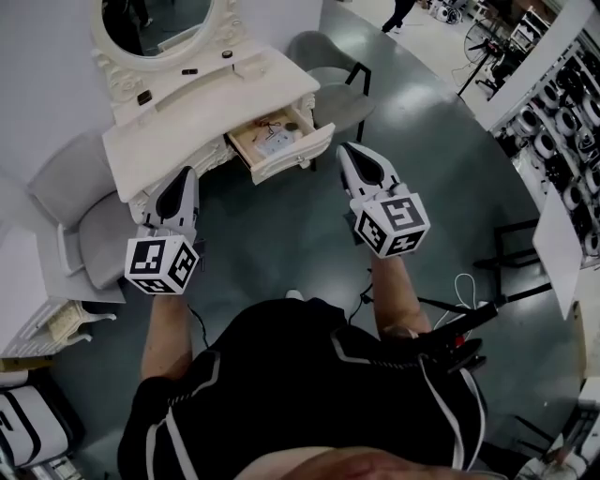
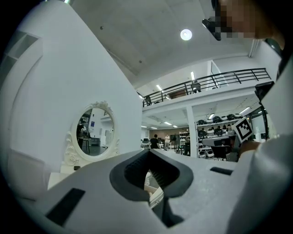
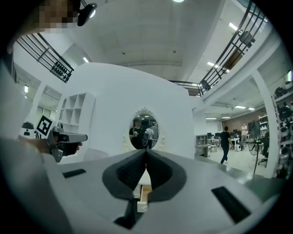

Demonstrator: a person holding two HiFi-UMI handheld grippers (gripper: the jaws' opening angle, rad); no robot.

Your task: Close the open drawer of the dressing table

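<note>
The white dressing table (image 1: 178, 117) with its oval mirror (image 1: 159, 23) stands at the upper left of the head view. Its drawer (image 1: 281, 141) is pulled out toward me, and small items and a cable lie inside. Both grippers hang in the air in front of the table, touching nothing. My left gripper (image 1: 185, 174) is shut and empty, left of the drawer near the table's front edge. My right gripper (image 1: 349, 148) is shut and empty, just right of the drawer front. In each gripper view a sliver of the drawer (image 2: 154, 188) (image 3: 142, 192) shows through the gap under the closed tips.
A grey chair (image 1: 337, 80) stands right of the table, close behind the drawer. A grey seat (image 1: 80, 230) sits to the left of my left arm. Racks of equipment (image 1: 562, 103) line the right side. Cables (image 1: 464, 291) lie on the dark floor.
</note>
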